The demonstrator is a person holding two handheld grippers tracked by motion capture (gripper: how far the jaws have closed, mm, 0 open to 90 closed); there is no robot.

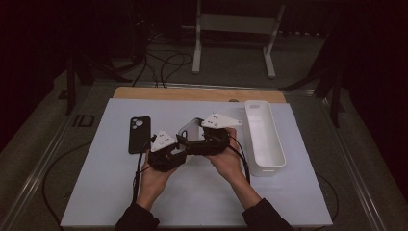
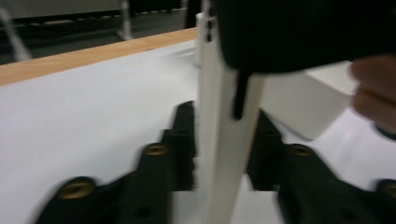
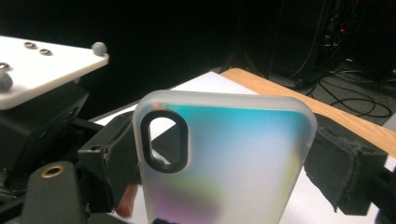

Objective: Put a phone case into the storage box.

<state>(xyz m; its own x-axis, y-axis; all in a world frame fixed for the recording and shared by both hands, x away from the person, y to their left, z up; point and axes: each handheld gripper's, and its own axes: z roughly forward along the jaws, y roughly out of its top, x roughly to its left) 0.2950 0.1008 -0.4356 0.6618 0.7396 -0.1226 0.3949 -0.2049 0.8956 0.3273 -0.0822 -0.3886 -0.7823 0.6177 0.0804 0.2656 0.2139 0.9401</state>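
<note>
A frosted, see-through phone case (image 3: 233, 158) with an oval camera cutout stands upright between the pads of my right gripper (image 3: 224, 163), which is shut on its two long edges. In the high view the case (image 1: 191, 126) is lifted over the middle of the white mat, with the right gripper (image 1: 191, 137) coming from the right and the left gripper (image 1: 181, 143) from the left. In the left gripper view the case (image 2: 224, 121) shows edge-on between the left gripper's (image 2: 224, 144) jaws, which stand close on either side without pressing; the picture is blurred.
A black phone (image 1: 139, 134) lies face down on the white mat (image 1: 120, 192), left of the hands. A long white bin (image 1: 263, 137) stands at the mat's right side. The wooden table edge (image 1: 192, 94) runs along the back, with cables and a stand behind it.
</note>
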